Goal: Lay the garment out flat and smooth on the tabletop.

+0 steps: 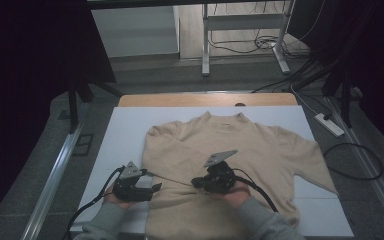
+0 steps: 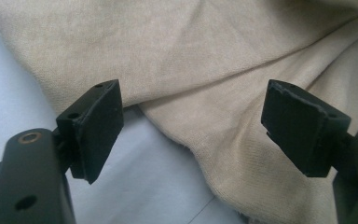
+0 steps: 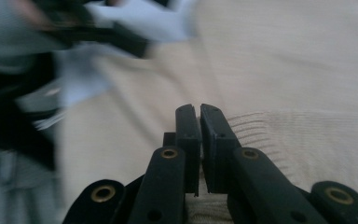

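Observation:
A beige high-neck sweater (image 1: 240, 145) lies flat, front up, on a white board (image 1: 125, 130). Its left-hand sleeve is drawn across the body toward the middle. My right gripper (image 1: 197, 183) is over the sweater's lower middle and points left. In the right gripper view its jaws (image 3: 199, 112) are closed together on the ribbed sleeve cuff (image 3: 265, 128). My left gripper (image 1: 156, 188) rests at the sweater's lower left edge and is open. In the left gripper view (image 2: 191, 126) the folded beige fabric (image 2: 223, 60) and white board lie past its pads, untouched.
The board sits on a wooden table (image 1: 180, 100). Behind it are a desk frame (image 1: 205, 50) and loose cables on the floor, with a power strip (image 1: 330, 125) at the right. Metal rails run along both sides. Bare board lies left of the sweater.

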### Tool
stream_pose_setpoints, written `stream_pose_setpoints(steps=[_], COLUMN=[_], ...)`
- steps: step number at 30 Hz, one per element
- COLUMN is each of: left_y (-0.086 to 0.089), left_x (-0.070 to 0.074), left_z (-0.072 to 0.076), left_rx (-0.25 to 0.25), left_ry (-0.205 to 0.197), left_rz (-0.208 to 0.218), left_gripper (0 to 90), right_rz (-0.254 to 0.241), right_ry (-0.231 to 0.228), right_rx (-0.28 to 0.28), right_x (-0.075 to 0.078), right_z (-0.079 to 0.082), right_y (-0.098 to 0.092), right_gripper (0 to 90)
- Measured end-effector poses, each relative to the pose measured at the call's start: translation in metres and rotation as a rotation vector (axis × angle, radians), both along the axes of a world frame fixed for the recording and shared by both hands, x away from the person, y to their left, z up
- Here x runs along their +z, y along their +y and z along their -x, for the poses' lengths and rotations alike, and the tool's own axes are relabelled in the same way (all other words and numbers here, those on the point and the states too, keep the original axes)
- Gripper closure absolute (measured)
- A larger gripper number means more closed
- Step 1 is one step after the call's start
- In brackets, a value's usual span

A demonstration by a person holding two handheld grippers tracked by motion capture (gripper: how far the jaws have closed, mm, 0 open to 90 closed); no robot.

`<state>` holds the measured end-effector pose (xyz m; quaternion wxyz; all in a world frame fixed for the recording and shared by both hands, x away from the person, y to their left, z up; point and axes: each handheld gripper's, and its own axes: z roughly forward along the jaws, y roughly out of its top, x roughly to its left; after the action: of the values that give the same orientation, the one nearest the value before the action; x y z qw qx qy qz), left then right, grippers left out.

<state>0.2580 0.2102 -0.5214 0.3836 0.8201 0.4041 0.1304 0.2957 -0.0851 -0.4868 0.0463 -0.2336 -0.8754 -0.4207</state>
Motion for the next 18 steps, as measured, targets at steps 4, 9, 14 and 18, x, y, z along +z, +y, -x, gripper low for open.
stream_pose_setpoints(steps=[4,9,14,18], left_y=[0.000,-0.004,-0.013,-0.023], left_x=[0.001,0.002,0.007,0.011], left_z=[0.000,0.002,0.003,0.003], left_rx=[-0.001,-0.004,-0.029,-0.055], left_ry=[-0.002,-0.017,-0.026,-0.025], left_rz=[0.003,-0.017,-0.015,-0.017], left_gripper=[20.8,20.8,20.7,20.6], right_rz=[-0.010,-0.046,0.012,0.049], right_ry=[-0.034,-0.115,-0.149,-0.153], right_rx=[0.068,-0.026,-0.158,-0.244], right_x=[0.002,0.014,0.015,0.009], right_z=[0.016,0.014,0.005,0.003], right_y=[0.006,-0.027,-0.073,-0.109], right_gripper=[76.2,51.9,49.9,48.3])
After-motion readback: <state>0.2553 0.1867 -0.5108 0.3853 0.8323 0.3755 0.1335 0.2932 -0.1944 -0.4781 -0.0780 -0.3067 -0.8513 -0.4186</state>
